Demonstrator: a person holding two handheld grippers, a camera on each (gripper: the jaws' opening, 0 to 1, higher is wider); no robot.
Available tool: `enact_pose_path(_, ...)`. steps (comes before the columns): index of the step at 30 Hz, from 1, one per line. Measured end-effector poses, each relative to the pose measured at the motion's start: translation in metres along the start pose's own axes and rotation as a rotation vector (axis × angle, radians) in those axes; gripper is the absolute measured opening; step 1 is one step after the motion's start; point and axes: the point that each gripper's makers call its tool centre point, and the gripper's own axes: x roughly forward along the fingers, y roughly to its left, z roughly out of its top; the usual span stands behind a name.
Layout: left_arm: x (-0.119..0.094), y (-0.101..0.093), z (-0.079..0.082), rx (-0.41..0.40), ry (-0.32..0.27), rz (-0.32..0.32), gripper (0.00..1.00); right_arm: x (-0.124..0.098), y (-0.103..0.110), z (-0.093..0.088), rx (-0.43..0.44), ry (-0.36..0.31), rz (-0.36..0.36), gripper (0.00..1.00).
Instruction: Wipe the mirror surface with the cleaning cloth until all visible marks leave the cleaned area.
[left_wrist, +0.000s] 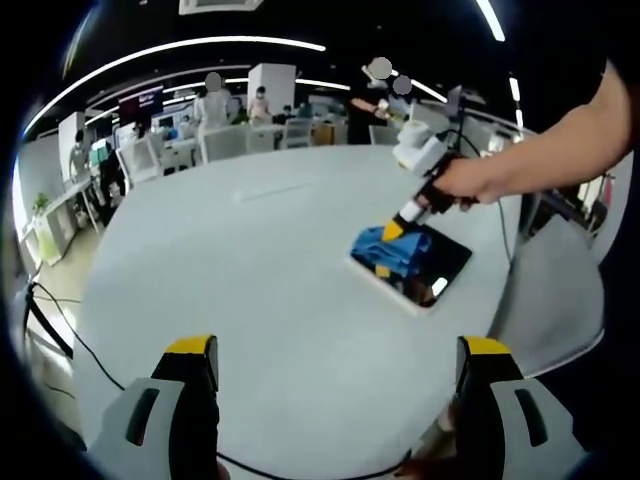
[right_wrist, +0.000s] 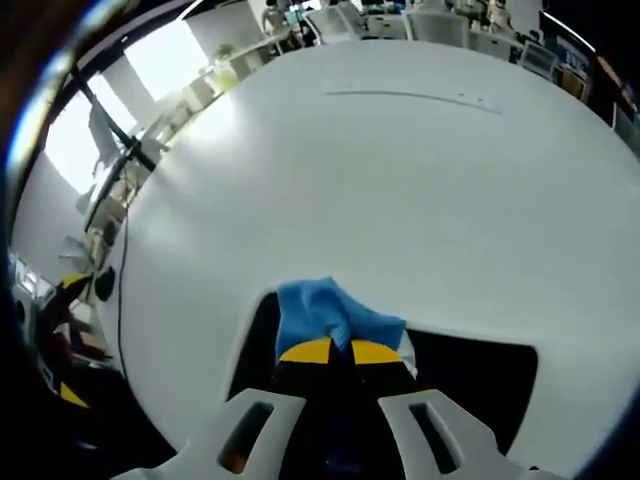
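My right gripper (right_wrist: 340, 352) is clamped on the blue cloth (right_wrist: 325, 315), jaws nearly together, pressing it onto the mirror (right_wrist: 470, 375). From my left gripper view, that right gripper (left_wrist: 393, 230) comes down from a hand (left_wrist: 475, 180) onto the cloth (left_wrist: 385, 250) at the mirror's (left_wrist: 440, 265) far-left end. The mirror lies flat on the white table (left_wrist: 260, 270), its long axis running diagonally toward the table's right edge. My left gripper (left_wrist: 340, 365) hangs wide open above bare table, well short of the mirror.
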Motion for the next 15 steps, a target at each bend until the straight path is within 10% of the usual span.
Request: enact_pose_path(15,-0.0002,-0.0021,-0.0017,0.0,-0.002,-0.001,0.99,-0.004,-0.0052,-0.0071,-0.003,0.01,-0.02,0.0)
